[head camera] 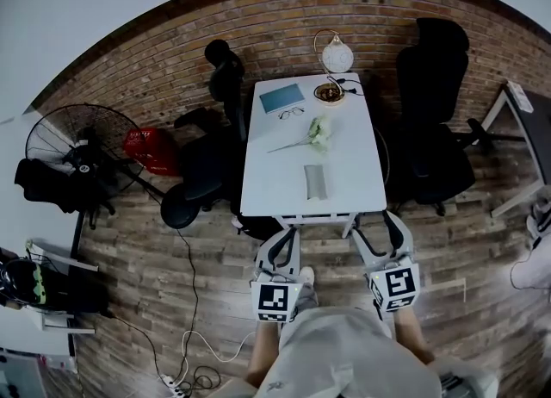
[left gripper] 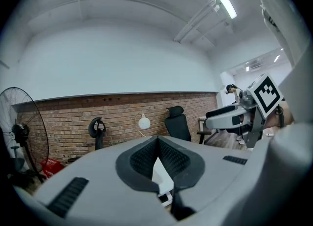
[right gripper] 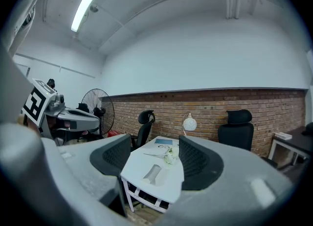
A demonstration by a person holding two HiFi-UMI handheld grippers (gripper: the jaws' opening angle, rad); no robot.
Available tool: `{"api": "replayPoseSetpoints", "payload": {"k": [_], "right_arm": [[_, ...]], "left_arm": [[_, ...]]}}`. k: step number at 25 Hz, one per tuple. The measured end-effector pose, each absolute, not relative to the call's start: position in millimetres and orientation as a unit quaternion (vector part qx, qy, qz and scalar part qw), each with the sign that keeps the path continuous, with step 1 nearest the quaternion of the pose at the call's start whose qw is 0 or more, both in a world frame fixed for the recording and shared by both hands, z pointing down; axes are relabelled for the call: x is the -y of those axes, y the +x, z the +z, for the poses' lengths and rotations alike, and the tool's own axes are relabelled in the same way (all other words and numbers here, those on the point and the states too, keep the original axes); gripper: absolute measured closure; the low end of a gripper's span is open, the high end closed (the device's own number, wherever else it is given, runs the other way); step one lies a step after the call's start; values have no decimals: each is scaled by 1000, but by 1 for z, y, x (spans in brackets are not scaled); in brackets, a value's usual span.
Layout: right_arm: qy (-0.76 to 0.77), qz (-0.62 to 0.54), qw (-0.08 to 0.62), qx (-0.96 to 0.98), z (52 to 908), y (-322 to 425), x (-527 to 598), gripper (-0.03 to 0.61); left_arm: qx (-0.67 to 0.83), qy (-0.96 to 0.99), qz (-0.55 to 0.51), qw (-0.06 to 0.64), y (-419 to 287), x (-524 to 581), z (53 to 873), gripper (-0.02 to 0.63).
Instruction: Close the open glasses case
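Lying on table [head camera: 267, 172], glasses case [head camera: 315, 181] well ahead, L gripper [head camera: 287, 236] tips together, R gripper [head camera: 374, 227] apart

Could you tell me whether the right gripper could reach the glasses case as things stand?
Probably yes: the glasses case lies alone near the table's front edge, nothing stands between it and the right gripper, and its fingers are apart.

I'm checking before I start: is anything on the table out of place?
Mainly the flower: it lies on its side on the table. The glasses sit outside the grey case, by the blue book.
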State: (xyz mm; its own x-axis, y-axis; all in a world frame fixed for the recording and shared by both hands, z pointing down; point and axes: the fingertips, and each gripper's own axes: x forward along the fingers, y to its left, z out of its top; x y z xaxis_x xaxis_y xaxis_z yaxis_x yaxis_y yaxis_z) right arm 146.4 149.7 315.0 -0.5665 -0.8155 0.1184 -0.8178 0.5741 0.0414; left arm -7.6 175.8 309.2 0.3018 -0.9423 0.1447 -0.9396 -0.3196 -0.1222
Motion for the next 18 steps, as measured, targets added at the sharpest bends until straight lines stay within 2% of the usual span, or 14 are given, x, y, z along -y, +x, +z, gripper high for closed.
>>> {"api": "replayPoseSetpoints", "payload": {"k": [18], "right_arm": [[496, 31, 85, 864, 327, 98, -73, 270]], "left_arm": [[-549, -830, -98, -11, -56, -89, 320, 611]]}}
